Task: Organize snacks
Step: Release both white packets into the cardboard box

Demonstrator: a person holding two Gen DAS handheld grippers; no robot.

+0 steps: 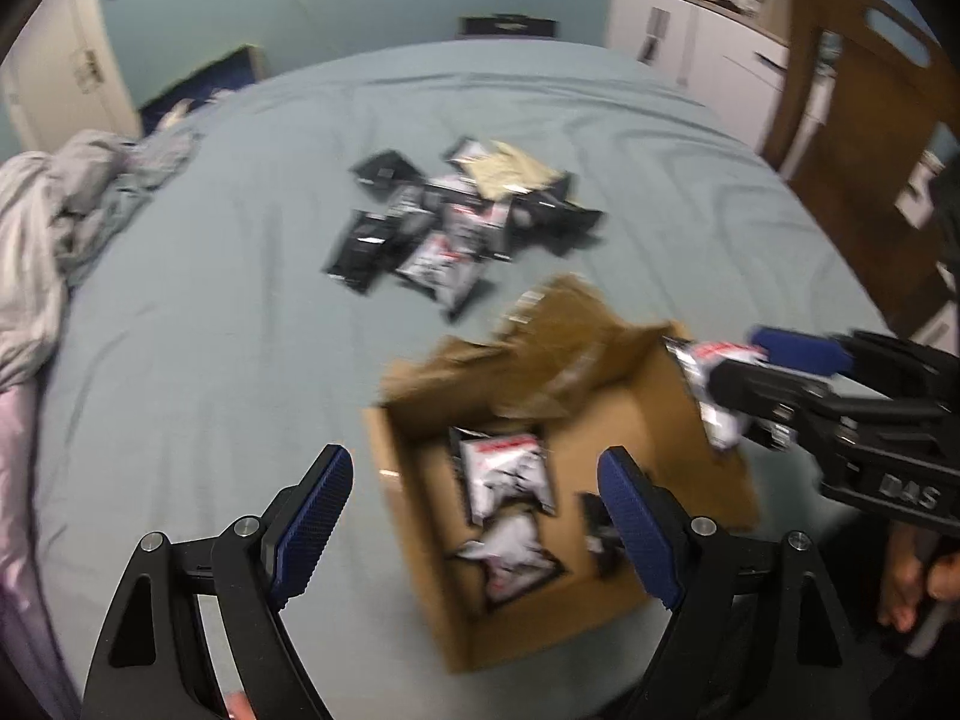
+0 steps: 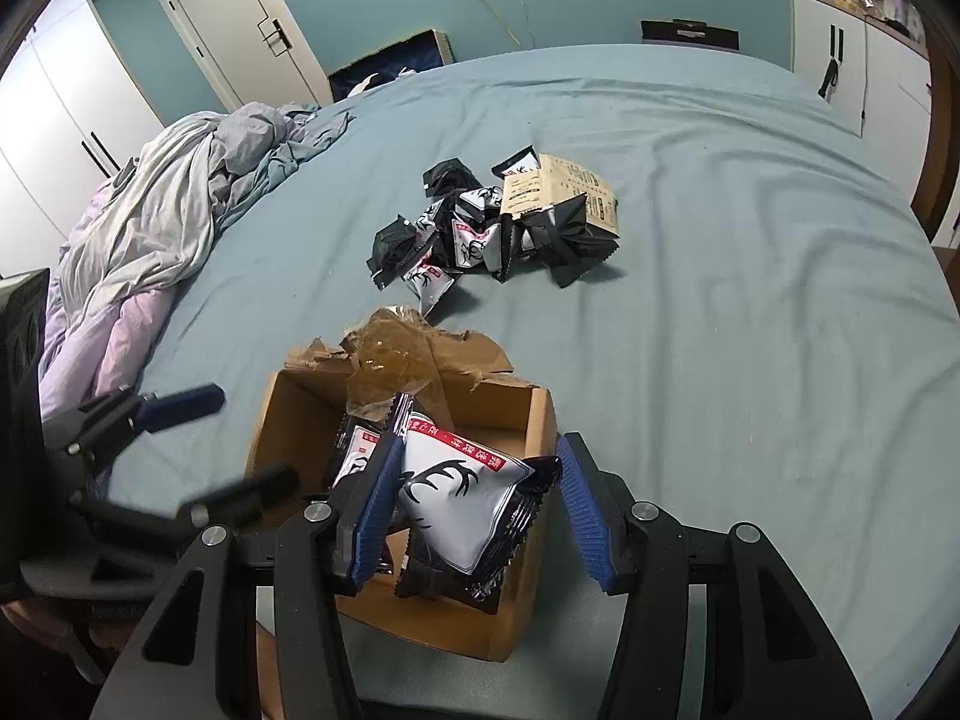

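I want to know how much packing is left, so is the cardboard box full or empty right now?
Partly filled. The cardboard box holds a few snack packets, with bare floor showing beside them.

We look down from the left wrist camera, just above and close behind the cardboard box (image 1: 558, 480), facing forward across the bed (image 1: 240, 312) toward the far wall; this view is blurred. Our right wrist camera sits on the box's other side, equally close, angled down and forward along its tongs (image 2: 474, 510) toward the same wall. Both views share the open box, the snack pile (image 1: 456, 222) farther up the bed, the crumpled bedding (image 2: 180, 192) at left and the white cabinets (image 2: 864, 72) at right. Each camera catches the other's tongs at its edge.
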